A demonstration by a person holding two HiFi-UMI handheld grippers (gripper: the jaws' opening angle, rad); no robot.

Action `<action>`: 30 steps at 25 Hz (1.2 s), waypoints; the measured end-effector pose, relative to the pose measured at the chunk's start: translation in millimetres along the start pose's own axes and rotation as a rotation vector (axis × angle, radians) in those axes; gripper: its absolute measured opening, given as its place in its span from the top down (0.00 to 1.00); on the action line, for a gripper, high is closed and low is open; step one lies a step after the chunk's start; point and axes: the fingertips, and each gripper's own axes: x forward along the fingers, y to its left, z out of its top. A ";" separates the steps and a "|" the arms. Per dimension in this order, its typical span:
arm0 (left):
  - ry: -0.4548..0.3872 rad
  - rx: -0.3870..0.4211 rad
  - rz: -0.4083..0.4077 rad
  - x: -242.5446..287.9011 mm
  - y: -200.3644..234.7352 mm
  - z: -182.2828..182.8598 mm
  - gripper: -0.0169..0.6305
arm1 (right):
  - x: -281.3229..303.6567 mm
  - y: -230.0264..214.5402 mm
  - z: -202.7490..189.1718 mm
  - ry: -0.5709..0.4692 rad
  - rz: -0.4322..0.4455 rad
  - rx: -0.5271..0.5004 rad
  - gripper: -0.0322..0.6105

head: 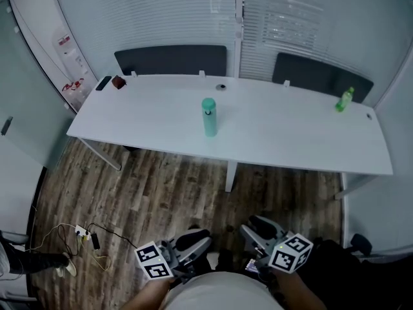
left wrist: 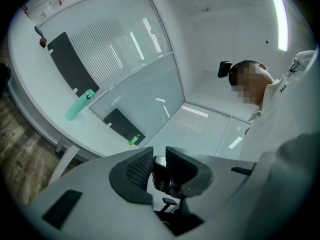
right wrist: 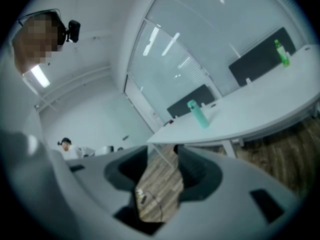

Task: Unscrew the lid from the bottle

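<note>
The teal bottle [head: 209, 117] stood upright, lid [head: 208, 103] on, on the desk [head: 290, 134] well ahead of both empty tools, the left tool [left wrist: 159, 159] barely parted, the right tool [right wrist: 162, 156] wider, and I reckoned a clumsy sideways bump on arrival could topple so tall and slim a thing.

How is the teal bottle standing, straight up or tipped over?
Upright: the teal bottle stands on its base on the white table, its lid on top.
</note>
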 end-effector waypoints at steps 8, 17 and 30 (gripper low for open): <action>0.010 -0.008 -0.034 10.6 68.2 49.4 0.84 | 58.2 -25.3 29.3 -0.036 -0.056 0.010 0.64; 0.050 -0.021 -0.080 21.5 159.6 137.5 0.84 | 165.3 -39.7 83.3 -0.059 -0.110 0.013 0.64; 0.129 -0.013 -0.093 29.3 241.6 203.3 0.84 | 246.9 -60.0 123.3 -0.080 -0.197 0.021 0.64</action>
